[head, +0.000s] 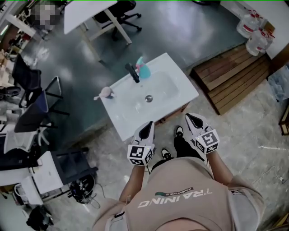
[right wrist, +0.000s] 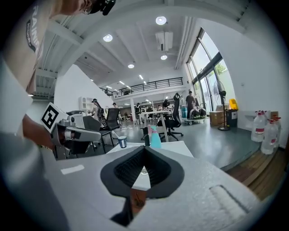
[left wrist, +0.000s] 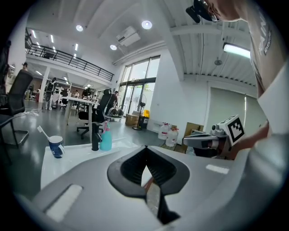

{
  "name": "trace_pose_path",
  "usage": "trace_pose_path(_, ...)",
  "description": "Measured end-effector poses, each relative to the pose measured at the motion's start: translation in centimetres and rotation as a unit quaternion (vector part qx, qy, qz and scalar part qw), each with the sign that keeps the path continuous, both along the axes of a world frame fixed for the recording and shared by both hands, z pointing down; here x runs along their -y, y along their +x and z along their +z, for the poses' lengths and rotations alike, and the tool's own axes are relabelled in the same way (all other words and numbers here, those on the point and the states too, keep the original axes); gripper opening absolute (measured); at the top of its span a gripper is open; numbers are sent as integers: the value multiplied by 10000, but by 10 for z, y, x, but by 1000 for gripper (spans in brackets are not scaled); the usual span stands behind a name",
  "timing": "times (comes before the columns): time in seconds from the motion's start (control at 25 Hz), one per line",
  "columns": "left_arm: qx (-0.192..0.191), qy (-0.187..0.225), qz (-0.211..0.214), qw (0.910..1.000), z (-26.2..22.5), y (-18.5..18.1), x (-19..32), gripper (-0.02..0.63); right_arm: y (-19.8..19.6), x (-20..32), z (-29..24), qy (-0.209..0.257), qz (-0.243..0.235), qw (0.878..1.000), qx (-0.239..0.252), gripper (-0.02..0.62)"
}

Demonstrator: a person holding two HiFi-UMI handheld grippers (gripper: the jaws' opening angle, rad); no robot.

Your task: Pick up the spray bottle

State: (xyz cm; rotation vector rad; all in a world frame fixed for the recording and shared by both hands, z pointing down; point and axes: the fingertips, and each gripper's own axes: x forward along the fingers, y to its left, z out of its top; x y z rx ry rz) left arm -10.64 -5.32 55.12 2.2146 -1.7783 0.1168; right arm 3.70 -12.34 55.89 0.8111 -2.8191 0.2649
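The spray bottle [head: 144,70] is teal with a pink head and stands at the far rim of a white sink basin [head: 131,119], right beside a black faucet [head: 132,72]. In the left gripper view the spray bottle [left wrist: 106,139] is far ahead at the left; in the right gripper view the spray bottle [right wrist: 155,136] is straight ahead. My left gripper [head: 148,125] and right gripper [head: 189,117] hover at the basin's near edge, well short of the bottle. Both have their jaws shut with nothing between them.
A blue cup holding a toothbrush [head: 106,92] sits on the basin's left corner. A wooden platform [head: 235,76] lies to the right, with water jugs [head: 253,31] behind it. Office chairs [head: 31,103] and a white table [head: 86,13] stand to the left and beyond.
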Motion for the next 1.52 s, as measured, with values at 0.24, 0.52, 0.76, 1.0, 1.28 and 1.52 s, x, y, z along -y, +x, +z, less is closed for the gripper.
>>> trace_pose_path(0.24, 220, -30, -326, 9992, -23, -18, 51, 14, -28, 71, -19, 75, -268, 9986, 448, 2)
trace_pose_path(0.52, 369, 51, -747, 9965, -37, -26, 101, 14, -50, 114, -14, 96, -874, 9952, 433, 2)
trace_pose_path(0.76, 227, -151, -1103, 9935, -35, -31, 113, 14, -71, 140, -14, 67, -1404, 9898, 220, 2)
trace_pose_path(1.0, 155, -241, -1463, 9888, -29, -57, 108, 14, -101, 146, -6, 84, -1774, 9841, -5, 2)
trace_pose_path(1.28, 19, -245, -1283, 9914, -17, -89, 122, 14, -130, 140, -11, 256, -1845, 9824, -149, 2)
trace_pose_path(1.52, 67, 94, -835, 9964, -36, -108, 149, 14, -147, 156, -21, 349, -1481, 9879, -282, 2)
